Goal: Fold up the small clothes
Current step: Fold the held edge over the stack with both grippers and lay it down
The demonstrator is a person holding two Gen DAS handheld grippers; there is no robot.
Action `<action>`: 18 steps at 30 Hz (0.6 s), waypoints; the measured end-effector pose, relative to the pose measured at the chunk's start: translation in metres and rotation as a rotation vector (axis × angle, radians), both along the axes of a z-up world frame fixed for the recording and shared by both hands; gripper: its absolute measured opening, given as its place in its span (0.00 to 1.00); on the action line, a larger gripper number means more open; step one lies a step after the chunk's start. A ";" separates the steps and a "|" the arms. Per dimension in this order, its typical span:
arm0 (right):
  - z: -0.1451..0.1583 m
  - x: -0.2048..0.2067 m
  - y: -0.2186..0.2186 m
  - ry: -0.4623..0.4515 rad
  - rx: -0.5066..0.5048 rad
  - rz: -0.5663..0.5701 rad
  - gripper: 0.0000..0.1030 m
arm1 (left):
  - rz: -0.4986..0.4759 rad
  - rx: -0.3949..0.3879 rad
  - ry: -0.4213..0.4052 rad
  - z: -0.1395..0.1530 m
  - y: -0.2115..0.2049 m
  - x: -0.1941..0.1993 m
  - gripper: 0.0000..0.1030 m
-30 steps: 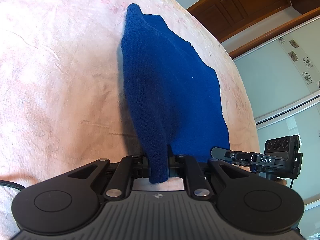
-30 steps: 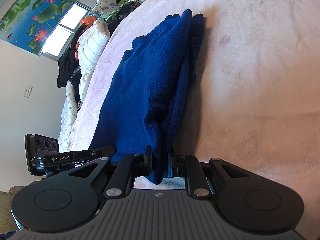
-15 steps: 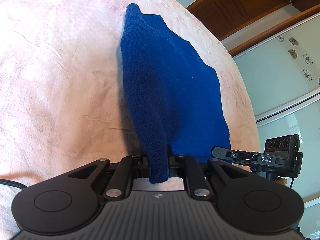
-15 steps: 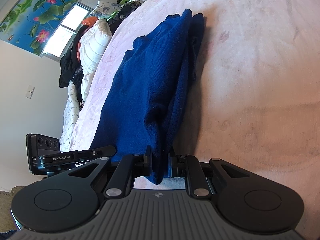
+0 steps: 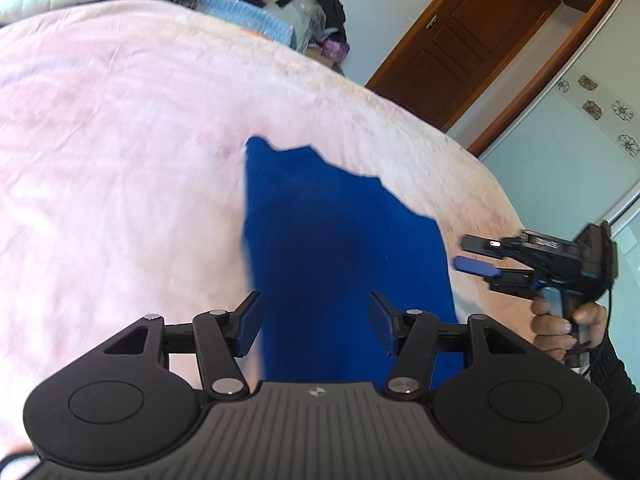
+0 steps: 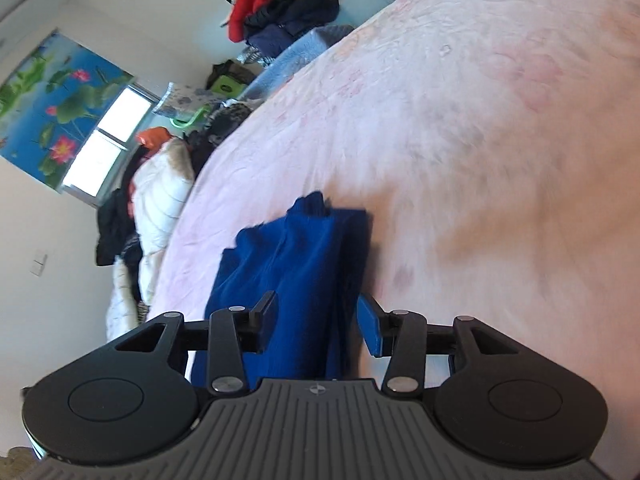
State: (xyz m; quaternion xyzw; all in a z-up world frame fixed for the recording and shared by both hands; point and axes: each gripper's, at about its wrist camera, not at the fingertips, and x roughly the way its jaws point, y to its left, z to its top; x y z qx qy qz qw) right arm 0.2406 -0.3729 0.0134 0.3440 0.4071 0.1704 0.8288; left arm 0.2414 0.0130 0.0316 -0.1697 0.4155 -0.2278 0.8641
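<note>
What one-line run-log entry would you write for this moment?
left tongs: open | right tongs: open | blue garment: folded, lying released on pink bedsheet

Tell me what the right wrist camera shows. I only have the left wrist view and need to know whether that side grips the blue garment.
Observer: No grip. The right gripper is open, and its fingers stand apart on either side of the blue garment.
Operator: How does the fold look from there?
Observer: Along the garment's right edge, several layers lie stacked on the pink bedspread.
Operator: Anything beyond the bed on that side?
Observer: A heap of clothes with a red piece on top sits past the far end.
</note>
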 end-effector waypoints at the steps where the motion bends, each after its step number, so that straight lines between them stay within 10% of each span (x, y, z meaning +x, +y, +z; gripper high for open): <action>1: -0.003 0.013 0.007 0.012 -0.019 0.000 0.44 | -0.023 0.018 -0.033 0.001 -0.012 0.002 0.54; 4: -0.010 0.047 0.034 0.039 -0.089 0.020 0.43 | -0.111 0.120 -0.105 -0.006 -0.049 0.006 0.54; 6: -0.013 0.058 0.051 0.038 -0.129 0.051 0.07 | -0.145 0.219 -0.108 -0.021 -0.065 0.010 0.53; 13: -0.032 0.062 0.035 0.065 -0.149 -0.017 0.03 | -0.214 0.275 -0.185 -0.037 -0.065 0.013 0.54; 18: -0.011 0.024 0.041 -0.015 -0.188 -0.084 0.29 | -0.157 0.318 -0.227 -0.015 -0.066 -0.016 0.53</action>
